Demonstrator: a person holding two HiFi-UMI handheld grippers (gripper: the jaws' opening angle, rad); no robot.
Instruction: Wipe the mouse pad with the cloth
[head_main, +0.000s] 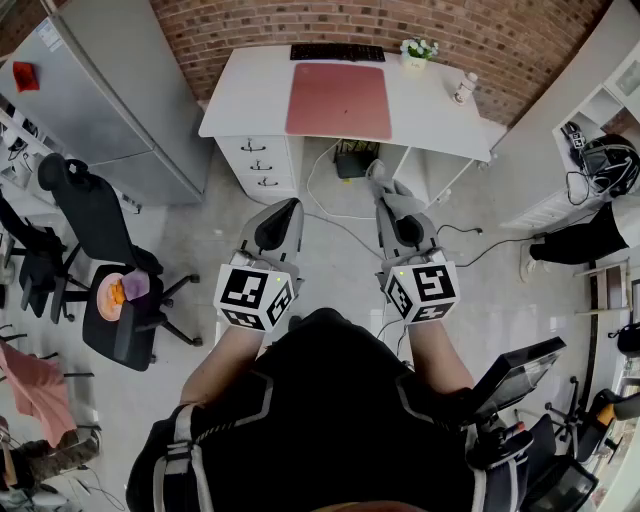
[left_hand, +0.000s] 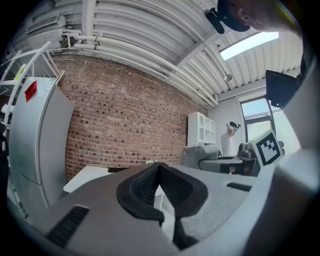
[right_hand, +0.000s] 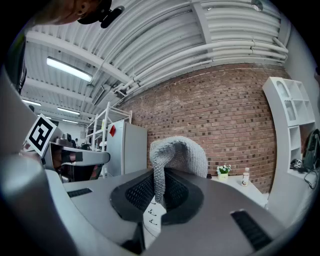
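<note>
A black chair stands at nine o'clock in the head view, beside a grey fridge against the brick wall. The person holds both grippers over the floor, well apart from the white desk at twelve o'clock. The left gripper points toward the desk drawers; in the left gripper view its jaws are pressed together at the tips, with nothing between them. The red mouse pad lies flat on the middle of the desk, just beside a black keyboard at the wall side, untouched by either gripper. The right gripper pinches a grey knitted cloth; the right gripper view shows the cloth rising from between the jaws and folding over above them. At one o'clock on the desk stand a small flowerpot and a bottle. White shelves stand at two o'clock.
</note>
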